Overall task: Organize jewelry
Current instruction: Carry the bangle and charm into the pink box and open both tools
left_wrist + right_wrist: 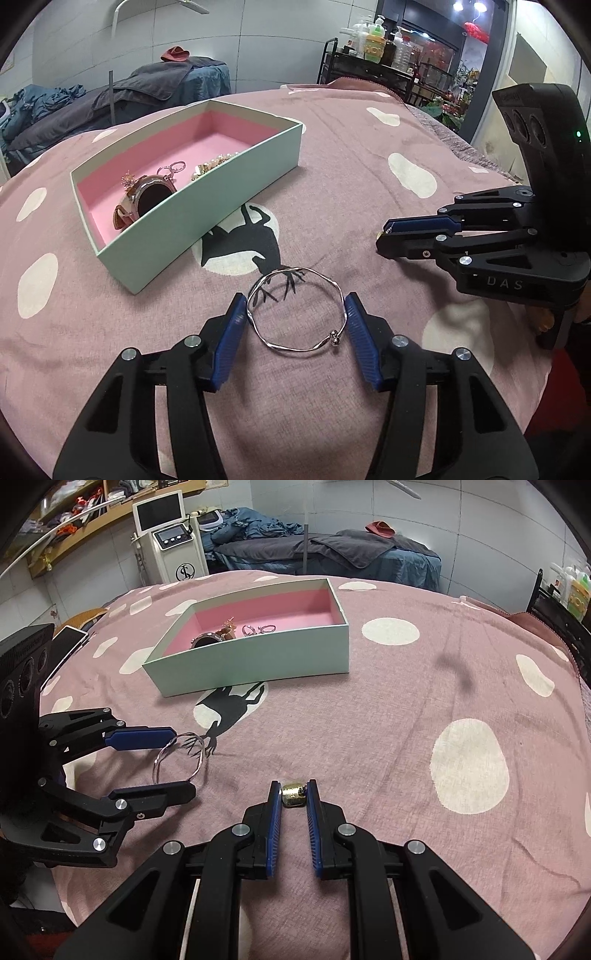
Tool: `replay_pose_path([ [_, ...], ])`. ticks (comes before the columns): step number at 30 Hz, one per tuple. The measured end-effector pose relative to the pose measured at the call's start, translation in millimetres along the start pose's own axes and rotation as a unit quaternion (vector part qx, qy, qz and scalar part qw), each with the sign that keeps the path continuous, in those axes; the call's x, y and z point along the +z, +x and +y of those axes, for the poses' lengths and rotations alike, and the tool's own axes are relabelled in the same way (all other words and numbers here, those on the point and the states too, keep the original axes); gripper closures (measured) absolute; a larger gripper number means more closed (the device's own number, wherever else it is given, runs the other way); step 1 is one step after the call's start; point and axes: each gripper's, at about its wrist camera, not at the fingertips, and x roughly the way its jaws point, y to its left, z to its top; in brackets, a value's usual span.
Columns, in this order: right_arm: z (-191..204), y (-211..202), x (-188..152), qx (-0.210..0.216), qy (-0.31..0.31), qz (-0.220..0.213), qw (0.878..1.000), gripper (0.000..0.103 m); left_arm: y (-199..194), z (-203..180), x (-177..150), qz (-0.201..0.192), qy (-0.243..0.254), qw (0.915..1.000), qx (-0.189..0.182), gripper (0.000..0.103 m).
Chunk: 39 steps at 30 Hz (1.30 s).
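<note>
Bangle (pixel 297 310) of twisted silver wire gripped by left tool (pixel 295 314); right tool (pixel 293 794) clenches a gold ring (pixel 293 794)

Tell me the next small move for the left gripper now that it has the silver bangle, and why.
Probably lift the left gripper and carry the silver bangle, which sits between its blue pads, toward the open box. The box's pink floor already holds other jewelry, with bare space at its far end. The right gripper is shut on a small gold piece.
</note>
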Motion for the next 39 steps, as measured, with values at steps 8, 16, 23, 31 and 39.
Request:
replay_pose_path([
  [8,14.5,-12.1,2.0,0.013,-0.011,-0.018,1.000,0.090,-26.1,6.9,-5.9,-0.026,-0.003,0.9996,0.010,0.048],
  [16,32.2,-24.8,14.7,0.027,-0.025,-0.037,0.999,0.090,-46.9,14.5,2.6,-0.053,-0.004,0.9984,0.020,0.048],
  [23,41.6,-31.7,35.0,0.030,-0.037,-0.053,0.997,0.090,-58.0,29.0,14.8,-0.069,-0.010,0.9970,0.034,0.048],
  [31,42.2,-27.3,57.0,0.025,-0.039,-0.067,0.997,0.090,-60.6,45.9,31.4,-0.082,-0.014,0.9953,0.051,0.048],
  [39,34.9,-15.2,73.8,0.018,-0.023,-0.078,0.997,0.090,-48.4,71.9,55.0,-0.078,-0.039,0.9945,0.058,0.048],
])
